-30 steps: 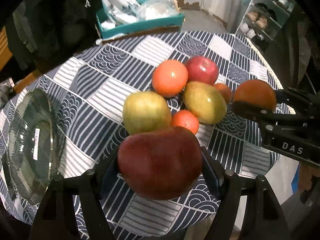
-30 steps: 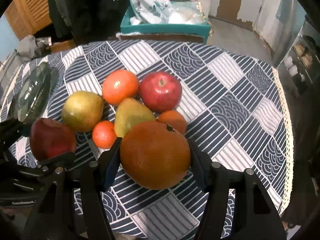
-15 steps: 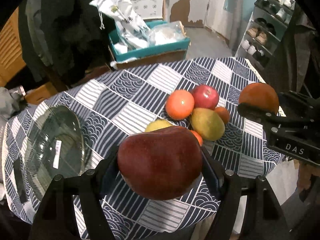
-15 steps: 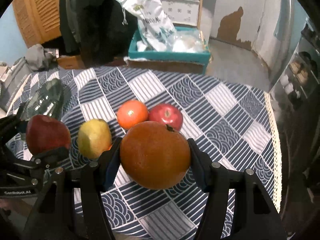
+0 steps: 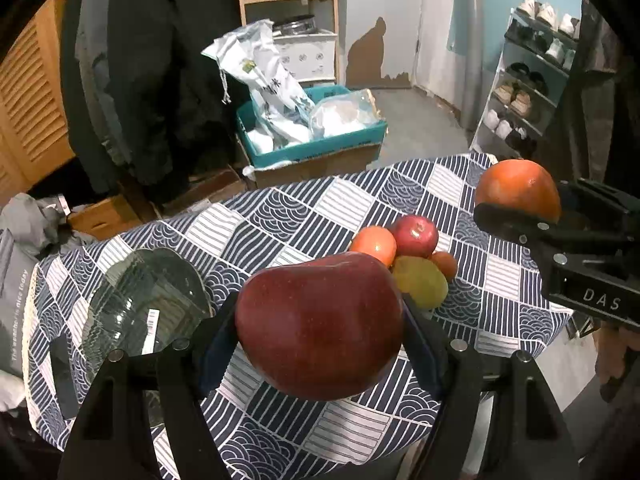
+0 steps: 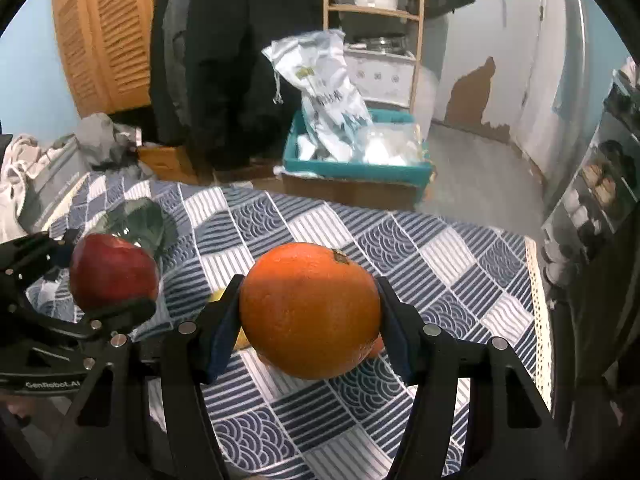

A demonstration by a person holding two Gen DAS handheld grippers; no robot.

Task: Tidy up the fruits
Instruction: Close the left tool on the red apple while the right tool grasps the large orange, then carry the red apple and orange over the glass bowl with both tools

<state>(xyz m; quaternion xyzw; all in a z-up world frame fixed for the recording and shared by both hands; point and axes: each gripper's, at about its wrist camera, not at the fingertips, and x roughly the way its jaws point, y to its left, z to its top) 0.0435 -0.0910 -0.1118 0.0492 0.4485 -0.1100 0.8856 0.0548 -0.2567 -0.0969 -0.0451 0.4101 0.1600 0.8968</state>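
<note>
Room: cluttered; louvred wooden doors at left, dark coats hanging, wooden shelf unit at the back, shoe rack (image 5: pixel 532 80) at right.
Bench (image 5: pixel 304 216): round, covered by a blue-and-white patterned cloth with wave and stripe squares.
Teal crate (image 6: pixel 356 168): on a cardboard box on the floor beyond the bench, holding a white printed bag and a clear packet.
Glass bowl (image 5: pixel 144 300): on the left part of the bench, transparent, barcode sticker on it, no fruit inside.
Left hand-held gripper (image 5: pixel 320 328): clamped on a dark red apple (image 5: pixel 320 324), pads pressing both sides, apple carried clear above the cloth, near the bowl's right edge in the left wrist view.
Right hand-held gripper (image 6: pixel 310 312): clamped on a large orange (image 6: pixel 310 310), stem end up and tilted right, carried clear above the cloth.
Relation of the two: side by side, apart, each visible in the other's camera.
Fruit cluster on bench: red apple (image 5: pixel 416 236), orange-coloured fruit (image 5: pixel 374 244) touching it, yellow-green fruit (image 5: pixel 424 286) in front, small orange fruit (image 5: pixel 446 264) at right; all bunched together, well apart from the bowl.
Cluster in right wrist view: mostly hidden behind the held orange; only slivers of yellow and orange showing.
</note>
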